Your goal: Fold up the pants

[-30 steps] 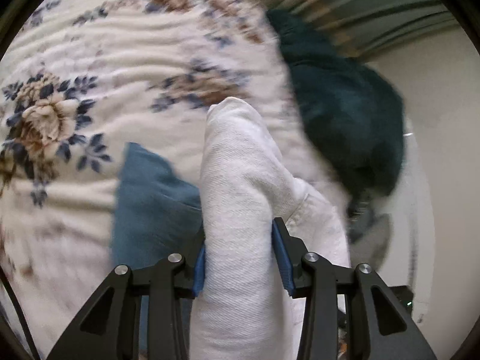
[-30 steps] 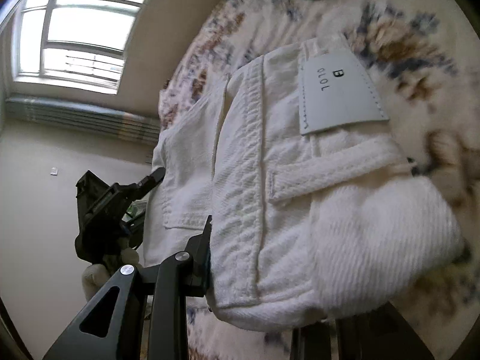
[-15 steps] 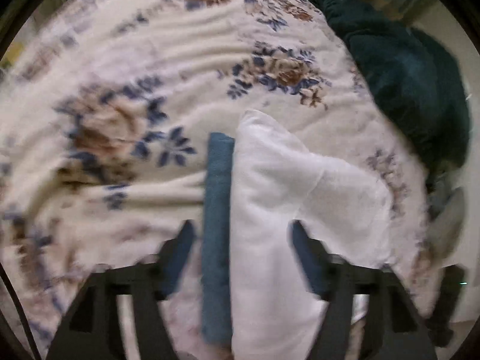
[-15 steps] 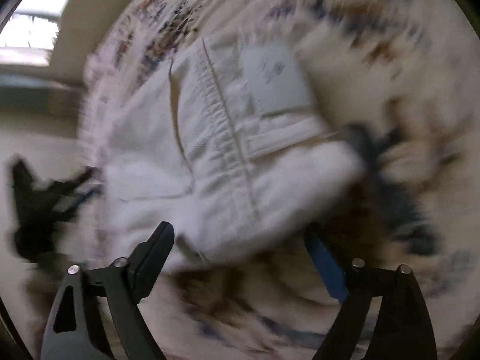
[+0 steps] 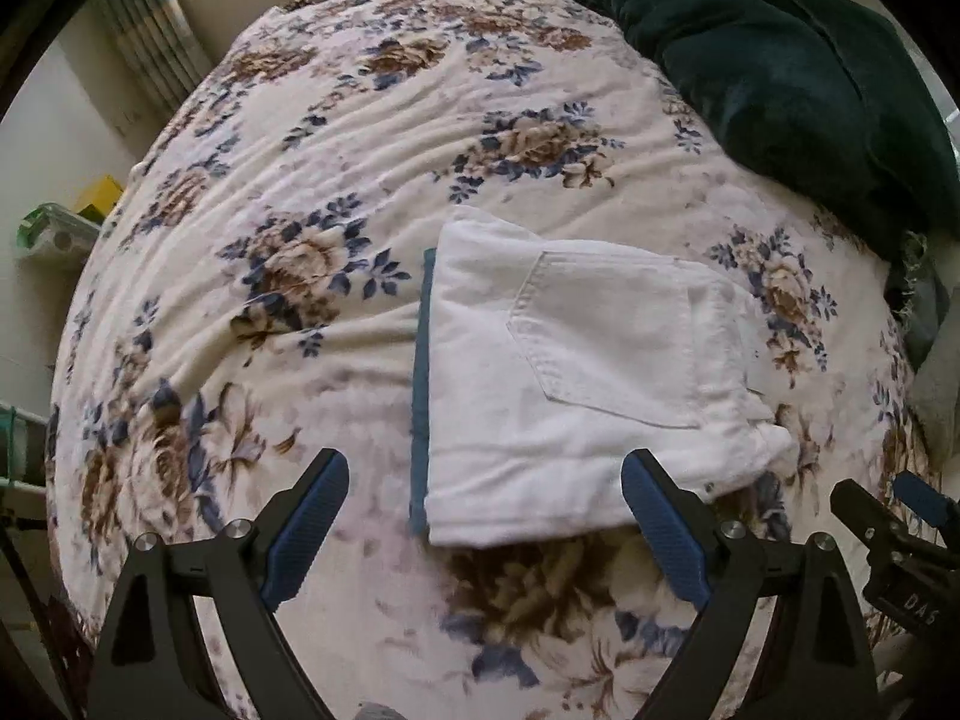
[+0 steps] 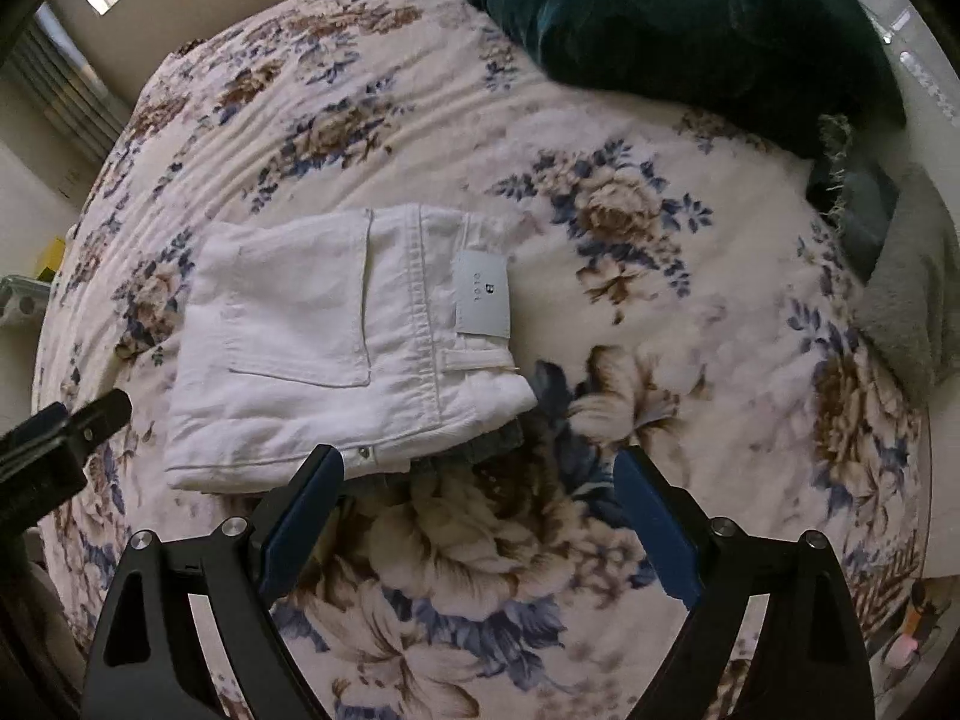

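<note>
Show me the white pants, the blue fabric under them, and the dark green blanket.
white pants [image 5: 606, 354], left wrist view, on the back pocket
blue fabric [image 5: 421, 372], left wrist view, on its exposed edge
green blanket [image 6: 672, 18], right wrist view, mid-fold

Open bedspread: the floral bedspread [image 5: 336, 138] lies bare to the left of and beyond the white pants [image 5: 576, 372].
Near ground: bare spread also lies between the left gripper [image 5: 483, 528] and the pants' near edge.
Central obstacle: the folded pants, with a blue garment [image 5: 421, 384] edging out beneath their left side.
Far right: a dark green blanket [image 6: 672, 24] is heaped there.
Right edge: a grey cloth [image 6: 912, 300] lies there.
Right gripper [image 6: 477, 516]: jaws spread, beside the pants' waistband corner.
</note>
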